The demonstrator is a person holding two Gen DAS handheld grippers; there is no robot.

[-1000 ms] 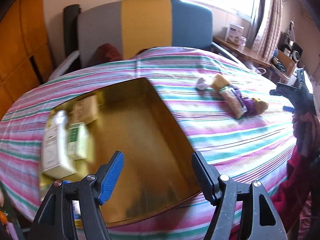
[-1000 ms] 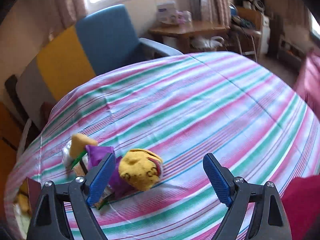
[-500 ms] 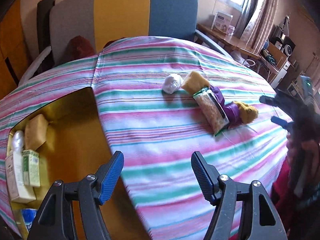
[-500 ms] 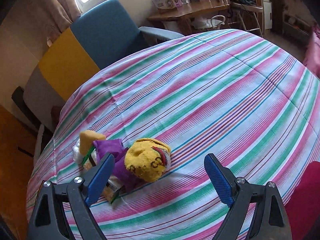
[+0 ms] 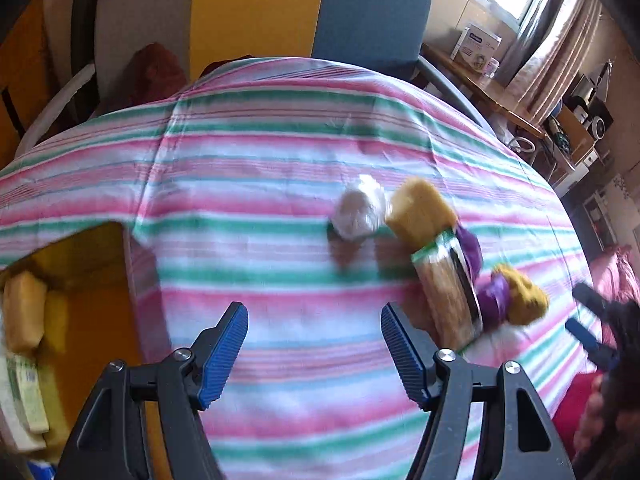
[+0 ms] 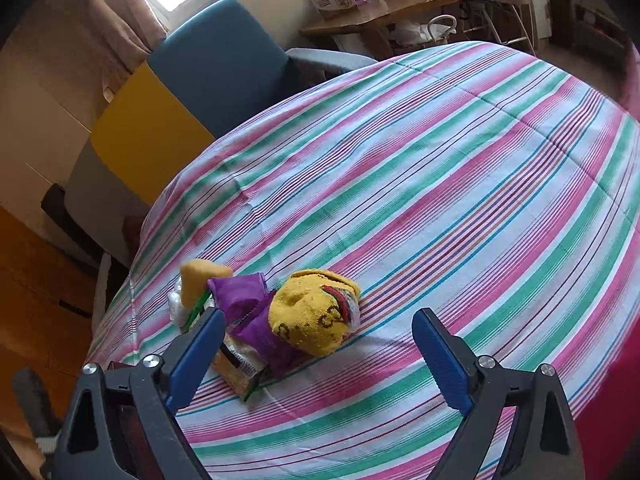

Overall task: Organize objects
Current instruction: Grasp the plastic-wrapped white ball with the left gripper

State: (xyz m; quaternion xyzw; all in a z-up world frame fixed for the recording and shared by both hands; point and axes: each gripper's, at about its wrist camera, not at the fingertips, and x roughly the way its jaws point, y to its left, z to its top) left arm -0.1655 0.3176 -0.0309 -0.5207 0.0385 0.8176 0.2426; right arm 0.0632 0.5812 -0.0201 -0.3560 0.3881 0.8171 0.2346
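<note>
A small pile lies on the striped tablecloth [image 5: 260,184]: a white wad [image 5: 358,210], a yellow sponge [image 5: 420,212], a snack packet [image 5: 448,292], a purple wrapper [image 5: 494,298] and a yellow rolled sock [image 5: 522,300]. My left gripper [image 5: 314,354] is open and empty, short of the pile. My right gripper [image 6: 318,364] is open and empty, just in front of the sock [image 6: 314,312], purple wrapper [image 6: 240,292], sponge [image 6: 198,280] and packet [image 6: 240,372]. The right gripper also shows at the right edge of the left wrist view [image 5: 588,326].
A golden open box [image 5: 96,308] at the left holds a sponge [image 5: 22,312] and cartons [image 5: 24,396]. A blue, yellow and grey chair [image 5: 280,12] stands behind the table. A wooden desk [image 6: 380,16] with a white box stands by the window.
My left gripper has swung right, away from the golden box and toward the pile. My right gripper has drawn slightly closer to the sock. Both stay open.
</note>
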